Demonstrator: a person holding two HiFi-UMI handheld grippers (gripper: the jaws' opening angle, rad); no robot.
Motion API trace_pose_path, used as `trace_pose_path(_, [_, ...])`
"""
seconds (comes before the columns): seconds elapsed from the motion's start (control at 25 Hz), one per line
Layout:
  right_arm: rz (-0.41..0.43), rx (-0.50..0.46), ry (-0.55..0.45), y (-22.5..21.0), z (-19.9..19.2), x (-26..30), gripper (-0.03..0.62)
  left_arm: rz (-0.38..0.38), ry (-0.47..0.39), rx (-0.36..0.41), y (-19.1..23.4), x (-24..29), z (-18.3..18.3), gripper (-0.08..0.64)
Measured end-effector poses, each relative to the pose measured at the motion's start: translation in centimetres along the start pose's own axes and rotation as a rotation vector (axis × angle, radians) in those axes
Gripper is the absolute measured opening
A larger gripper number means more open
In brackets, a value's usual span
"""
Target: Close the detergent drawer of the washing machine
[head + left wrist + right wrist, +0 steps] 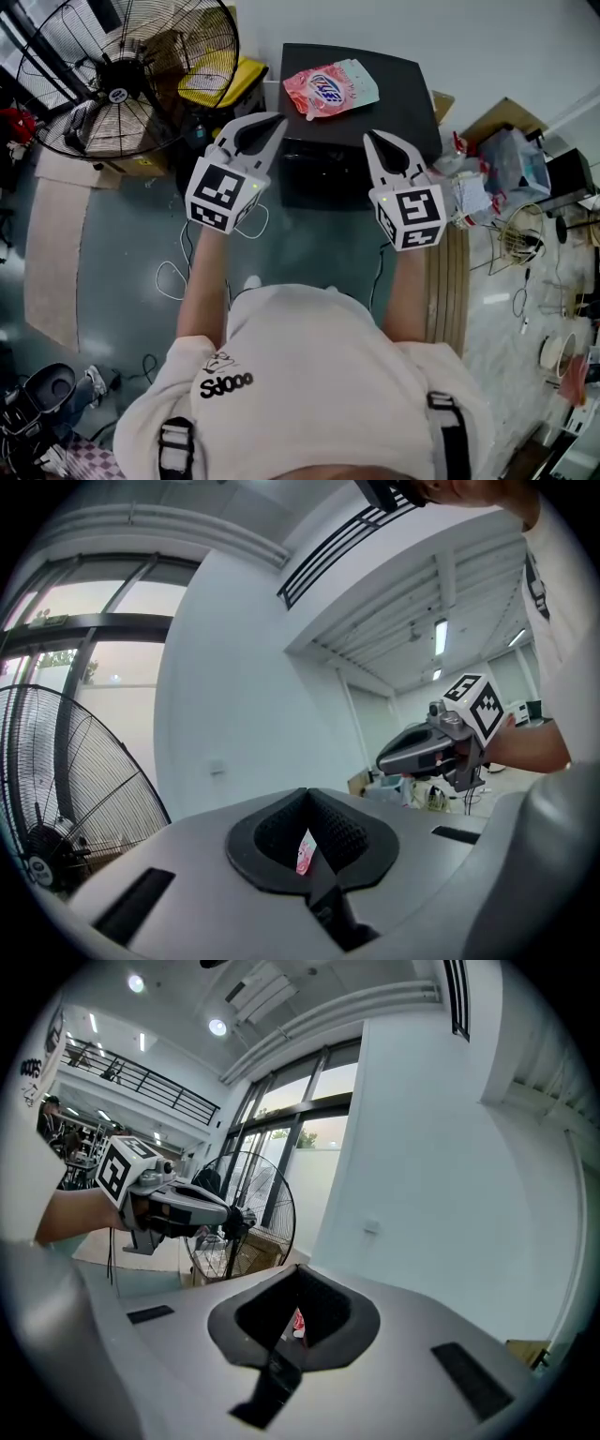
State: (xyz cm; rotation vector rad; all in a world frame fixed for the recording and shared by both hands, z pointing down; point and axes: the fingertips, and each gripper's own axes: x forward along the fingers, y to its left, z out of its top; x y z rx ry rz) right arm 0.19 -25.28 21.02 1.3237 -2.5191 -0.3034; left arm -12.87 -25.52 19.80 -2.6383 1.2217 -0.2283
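Lying atop the washing machine: pink pouch; left claw, right claw pressed together (empty).

White wall behind. Tall dark-framed windows, daylight outside. Large floor fan at left on glossy grey-green floor. Beige cardboard sheet near thin cables. Ceiling lights on. Upper-level railing.
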Motion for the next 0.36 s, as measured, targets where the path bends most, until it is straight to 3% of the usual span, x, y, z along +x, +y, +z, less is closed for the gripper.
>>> trace_pose_path(0.36, [0.011,-0.007,0.002,0.24,0.01,0.49,0.006,-0.002,0.004,-0.011,0.03,-0.09,-0.33,0.018])
